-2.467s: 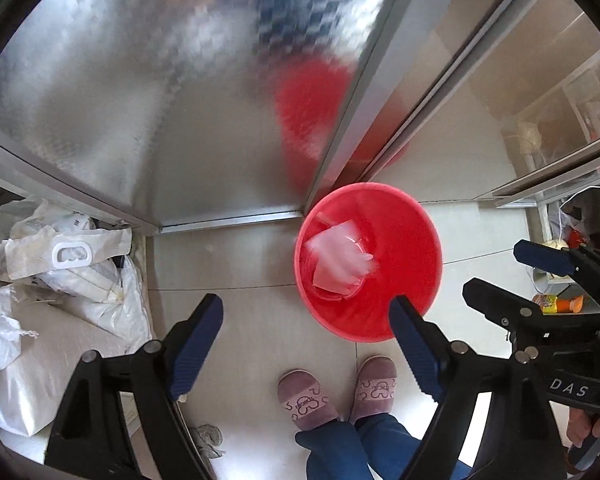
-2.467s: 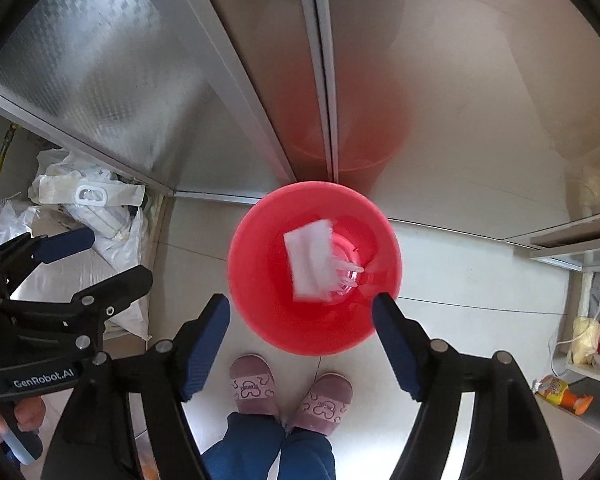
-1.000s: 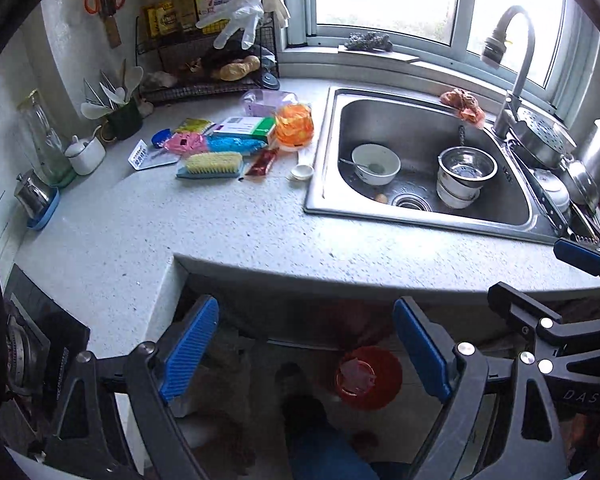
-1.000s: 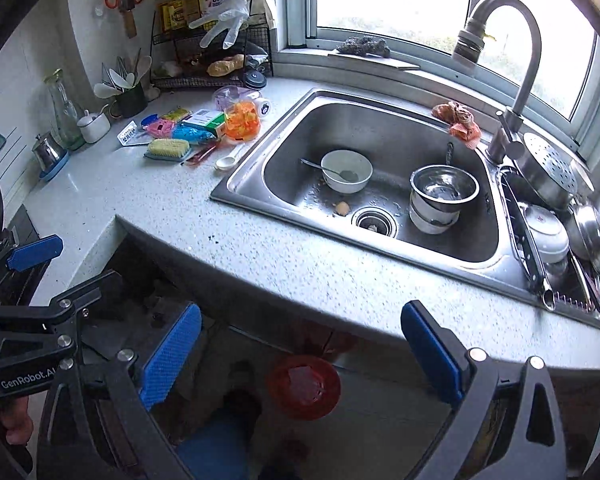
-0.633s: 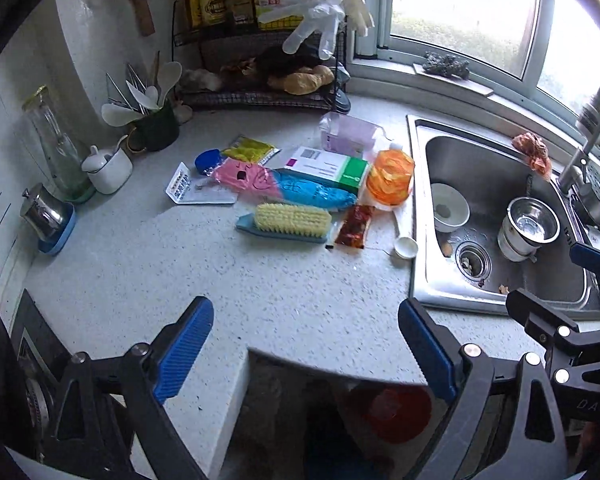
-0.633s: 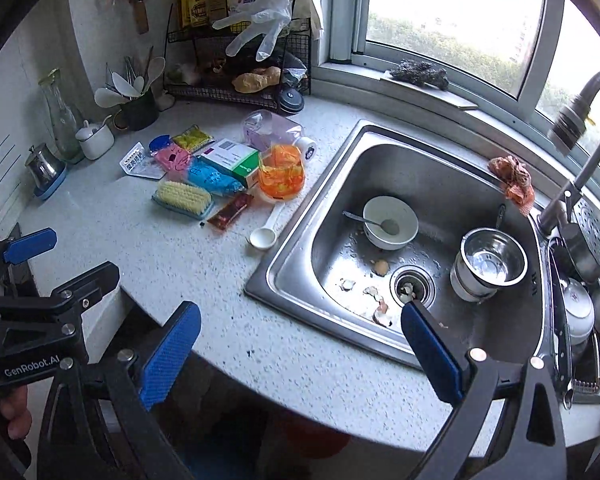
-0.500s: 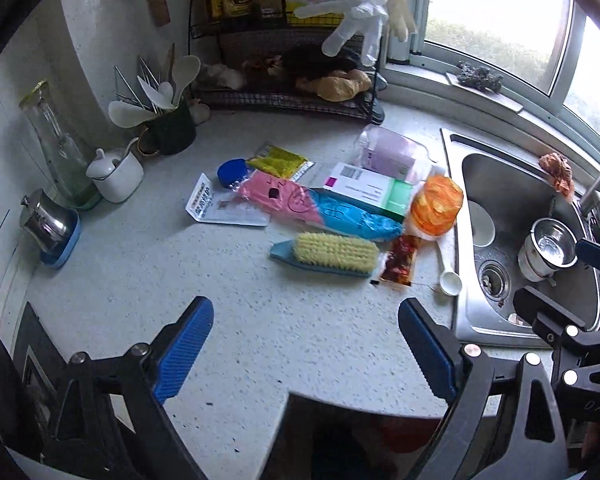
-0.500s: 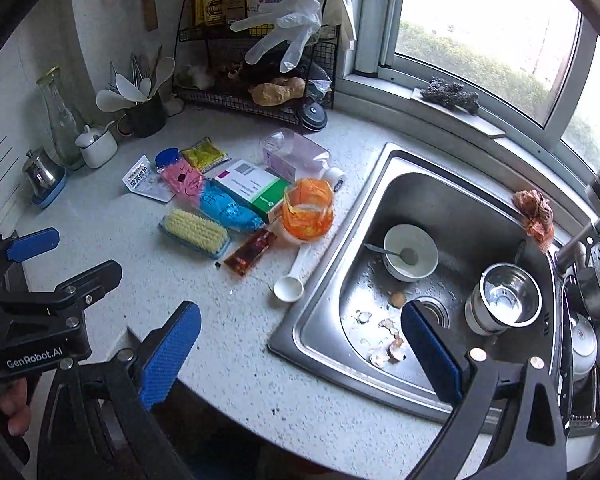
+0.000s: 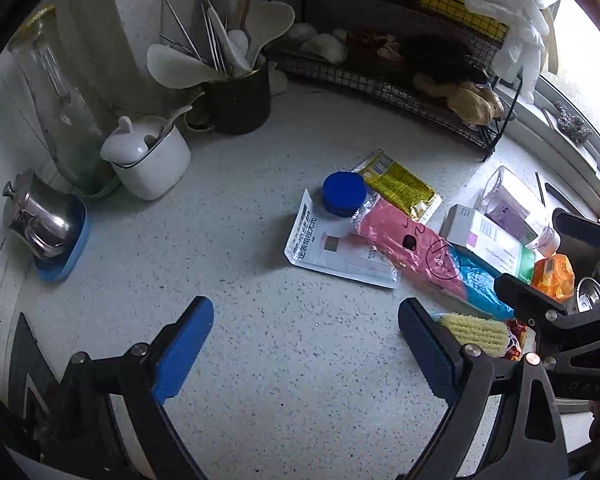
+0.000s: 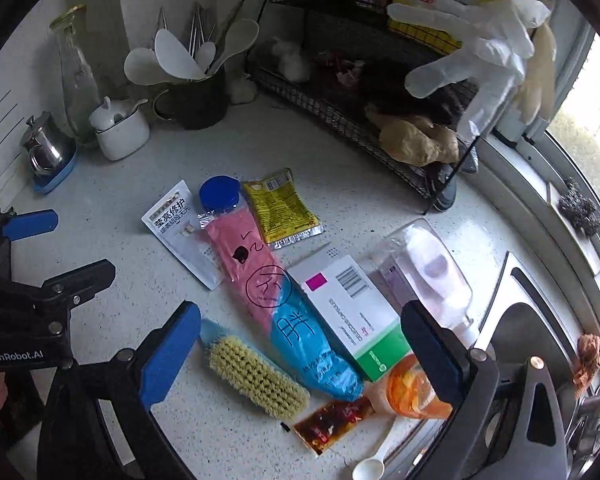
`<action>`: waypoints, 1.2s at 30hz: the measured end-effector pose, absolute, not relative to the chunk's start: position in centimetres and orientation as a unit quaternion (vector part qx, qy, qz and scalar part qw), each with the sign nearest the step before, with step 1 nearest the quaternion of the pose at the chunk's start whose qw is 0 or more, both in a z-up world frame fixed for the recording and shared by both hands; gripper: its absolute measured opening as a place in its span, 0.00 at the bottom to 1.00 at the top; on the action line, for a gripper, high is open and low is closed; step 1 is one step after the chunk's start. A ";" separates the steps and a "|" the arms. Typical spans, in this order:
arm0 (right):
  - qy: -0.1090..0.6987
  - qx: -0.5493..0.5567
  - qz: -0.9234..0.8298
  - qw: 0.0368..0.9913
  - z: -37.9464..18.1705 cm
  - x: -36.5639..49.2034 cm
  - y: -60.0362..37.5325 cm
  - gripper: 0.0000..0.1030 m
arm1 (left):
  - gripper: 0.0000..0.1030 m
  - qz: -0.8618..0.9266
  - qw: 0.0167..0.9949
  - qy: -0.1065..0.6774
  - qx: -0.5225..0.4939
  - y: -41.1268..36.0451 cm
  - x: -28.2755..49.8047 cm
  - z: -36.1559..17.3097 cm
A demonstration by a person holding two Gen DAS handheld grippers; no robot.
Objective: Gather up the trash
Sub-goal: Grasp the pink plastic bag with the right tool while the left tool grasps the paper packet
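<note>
Home kitchen, speckled countertop (image 9: 148, 248), utensil crock (image 9: 240, 104), sink (image 10: 540, 320), scrub brush (image 10: 256, 376)

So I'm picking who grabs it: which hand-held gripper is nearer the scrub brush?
Right. The right hand-held gripper has the scrub brush between its open fingers; the left hand-held gripper sits left of it.

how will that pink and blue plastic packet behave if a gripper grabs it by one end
The pink and blue packet looks like thin, wrinkled film, so it will probably flop and sag. It seems light, and its glossy surface may slip between the pads.
</note>
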State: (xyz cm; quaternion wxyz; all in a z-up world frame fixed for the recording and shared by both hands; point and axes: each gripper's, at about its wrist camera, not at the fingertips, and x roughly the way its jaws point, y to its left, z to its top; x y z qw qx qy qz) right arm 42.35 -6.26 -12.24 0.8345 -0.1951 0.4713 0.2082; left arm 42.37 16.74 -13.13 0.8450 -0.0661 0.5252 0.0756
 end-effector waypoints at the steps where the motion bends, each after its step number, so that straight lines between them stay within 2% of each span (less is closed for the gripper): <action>1: 0.476 -0.204 0.219 0.827 -12.8 43.0 -5.5 0.97 | 0.90 0.075 0.842 0.530 -0.074 17.3 42.7 -13.7; 10: 0.524 -0.251 0.288 0.761 -18.4 47.4 -0.7 0.96 | 0.90 0.085 0.815 0.568 -0.084 19.6 44.7 -19.1; 12: 0.532 -0.256 0.296 0.751 -19.4 48.1 -0.3 0.88 | 0.90 0.086 0.814 0.569 -0.085 19.7 45.1 -19.7; 14: 0.544 -0.262 0.301 0.738 -20.3 48.6 0.0 0.73 | 0.90 0.087 0.812 0.570 -0.085 19.6 45.5 -20.1; 16: 0.556 -0.266 0.306 0.726 -21.1 49.1 0.1 0.64 | 0.90 0.083 0.811 0.573 -0.085 19.5 45.7 -20.4; 18: 0.557 -0.261 0.314 0.723 -21.0 49.2 0.1 0.61 | 0.90 0.075 0.811 0.573 -0.091 19.2 45.8 -20.5; 20: 0.561 -0.252 0.320 0.721 -20.8 49.1 0.0 0.45 | 0.90 0.069 0.810 0.574 -0.098 19.2 45.8 -20.5; 22: 0.564 -0.250 0.317 0.721 -20.6 48.8 -0.1 0.39 | 0.90 0.065 0.810 0.574 -0.100 19.3 45.7 -20.4; 23: 0.564 -0.246 0.318 0.722 -20.5 48.6 -0.2 0.31 | 0.90 0.063 0.810 0.574 -0.099 19.3 45.8 -20.2; 25: 0.562 -0.239 0.315 0.726 -20.1 48.3 -0.6 0.25 | 0.90 0.057 0.811 0.574 -0.098 19.8 45.3 -19.7; 26: 0.561 -0.237 0.313 0.729 -19.9 48.0 -0.7 0.18 | 0.90 0.052 0.812 0.573 -0.099 19.9 45.3 -19.6; 29: 0.549 -0.223 0.300 0.748 -18.9 47.3 -1.5 0.14 | 0.90 0.043 0.816 0.569 -0.093 20.0 45.6 -18.9; 36: 0.521 -0.163 0.270 0.793 -16.0 47.0 -3.5 0.12 | 0.90 0.027 0.823 0.562 -0.083 19.6 48.2 -18.7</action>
